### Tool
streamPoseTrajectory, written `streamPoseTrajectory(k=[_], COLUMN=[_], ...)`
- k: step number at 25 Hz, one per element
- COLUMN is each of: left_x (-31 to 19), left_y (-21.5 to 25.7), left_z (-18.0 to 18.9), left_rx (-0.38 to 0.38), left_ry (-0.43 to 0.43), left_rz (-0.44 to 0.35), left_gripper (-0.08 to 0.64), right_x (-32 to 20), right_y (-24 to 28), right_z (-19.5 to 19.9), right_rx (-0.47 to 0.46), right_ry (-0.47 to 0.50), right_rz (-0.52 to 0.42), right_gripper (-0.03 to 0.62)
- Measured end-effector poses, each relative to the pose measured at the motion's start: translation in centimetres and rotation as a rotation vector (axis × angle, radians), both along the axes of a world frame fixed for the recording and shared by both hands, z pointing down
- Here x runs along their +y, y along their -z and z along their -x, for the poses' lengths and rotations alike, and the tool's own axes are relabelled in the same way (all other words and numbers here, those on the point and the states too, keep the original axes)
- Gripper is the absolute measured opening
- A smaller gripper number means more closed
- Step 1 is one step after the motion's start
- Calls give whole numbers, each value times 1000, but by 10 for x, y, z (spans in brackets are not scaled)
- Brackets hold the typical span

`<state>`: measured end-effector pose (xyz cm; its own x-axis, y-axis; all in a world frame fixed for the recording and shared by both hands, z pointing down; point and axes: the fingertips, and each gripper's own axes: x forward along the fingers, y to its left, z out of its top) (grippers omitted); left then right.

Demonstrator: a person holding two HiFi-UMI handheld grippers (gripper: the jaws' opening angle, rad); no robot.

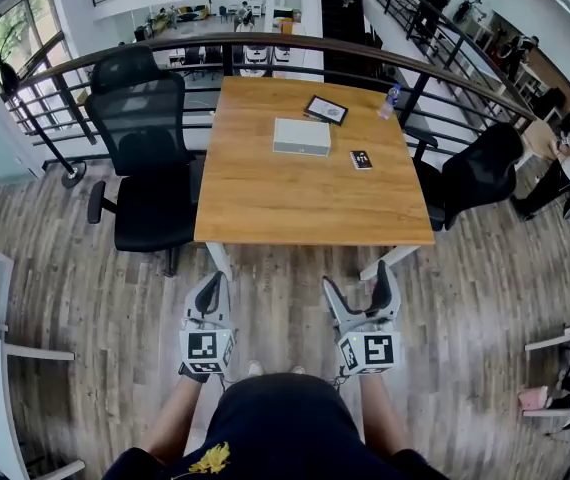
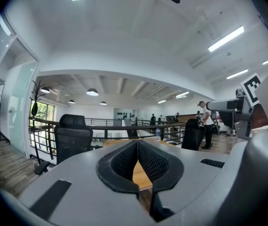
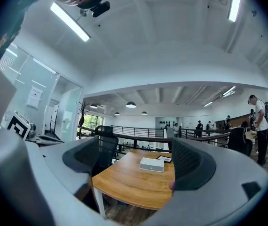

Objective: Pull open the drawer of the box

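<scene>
The wooden table (image 1: 295, 198) fills the middle of the head view, with one black office chair (image 1: 150, 158) at its left side and another (image 1: 480, 173) at its right. The person stands just short of its near edge, both forearms held forward side by side and both grippers pointing level at the table over the plank floor. The left gripper (image 1: 208, 293) has its jaws pressed together with nothing between them. The right gripper (image 1: 358, 286) has its jaws spread wide and holds nothing. The white box (image 1: 302, 136) lies towards the table's far side, well apart from both grippers, with a dark-framed tablet (image 1: 326, 109) just beyond it and a small dark card (image 1: 361, 159) near its right.
</scene>
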<state>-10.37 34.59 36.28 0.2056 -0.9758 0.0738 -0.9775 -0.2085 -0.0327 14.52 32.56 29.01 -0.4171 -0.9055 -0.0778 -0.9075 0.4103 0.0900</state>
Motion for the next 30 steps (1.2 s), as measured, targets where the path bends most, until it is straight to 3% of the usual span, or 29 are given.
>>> streamPoseTrajectory(k=[4,11,19,25,30], left_x=[6,16,0,-40,-106], left_y=[-4,-6,-11,-17,-17], left_z=[10,6,3,-9,-26], left_rx=[-23,-104,-31,-35,-56], left_ry=[-16,-133,-176,-199,-193], left_rz=[13,19,-1,-6,-11], left_gripper=[17,16,17,15,17], right_x=[9,23,6,-39,-109], right_y=[-2,-7,-17,-36,-44], right_z=[21,45,42,37,28], right_rx=[5,19,10,4,17], right_ry=[15,6,-25,-21,1], right_rz=[4,18,49,78,90], right_gripper=[456,454,454,453,453])
